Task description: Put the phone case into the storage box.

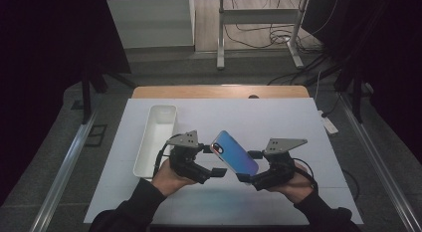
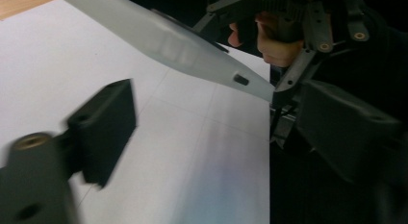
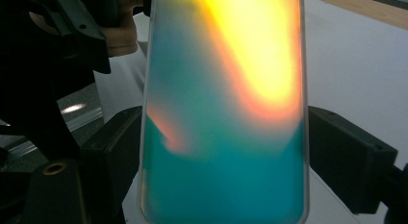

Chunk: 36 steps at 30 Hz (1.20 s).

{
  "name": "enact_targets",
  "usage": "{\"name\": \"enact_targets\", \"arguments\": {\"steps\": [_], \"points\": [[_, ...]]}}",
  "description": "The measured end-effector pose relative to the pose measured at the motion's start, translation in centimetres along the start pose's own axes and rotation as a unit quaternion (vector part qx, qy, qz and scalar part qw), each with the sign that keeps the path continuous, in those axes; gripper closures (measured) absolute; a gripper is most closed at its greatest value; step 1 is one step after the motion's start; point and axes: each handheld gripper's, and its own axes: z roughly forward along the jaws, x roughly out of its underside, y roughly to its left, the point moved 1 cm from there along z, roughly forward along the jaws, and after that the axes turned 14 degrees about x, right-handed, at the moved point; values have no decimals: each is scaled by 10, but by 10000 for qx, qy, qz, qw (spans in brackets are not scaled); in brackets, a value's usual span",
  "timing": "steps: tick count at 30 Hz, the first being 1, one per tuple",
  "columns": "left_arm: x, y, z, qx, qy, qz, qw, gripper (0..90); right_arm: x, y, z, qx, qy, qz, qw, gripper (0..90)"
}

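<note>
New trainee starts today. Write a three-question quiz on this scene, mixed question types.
1. True or false: the right gripper clamps the iridescent blue phone case by its two long edges.
2. Which thing lies on the white table beside the left gripper? A) long white plastic tray B) red bowl C) metal spoon
3. Fill in: the left gripper's jaws are ____, not pressing on the case.

Key: 1 true; 2 A; 3 open

A long white tray [image 1: 155, 142] lies on the white table [image 1: 278, 117], left of centre. Beyond the table's far edge, cables [image 1: 271, 35] trail around a metal stand [image 1: 259, 15].
</note>
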Motion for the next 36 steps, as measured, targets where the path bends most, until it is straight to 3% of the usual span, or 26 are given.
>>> {"name": "enact_targets", "arguments": {"steps": [5, 12, 28, 36], "points": [[1, 0, -3, 185, -57, 3, 9998, 369, 0, 0, 0, -34, -1, -2, 10000, 169], [1, 1, -5, 315, -96, -66, 9994, 506, 0, 1, 1, -60, -10, -14, 10000, 169], [2, 3, -6, 712, -143, -141, 9973, 726, 1, 2, 2, -177, -20, -47, 9998, 169], [3, 3, -6, 991, -144, -98, 9949, 789, 2, 0, 4, -415, -10, -25, 9991, 169]]}}
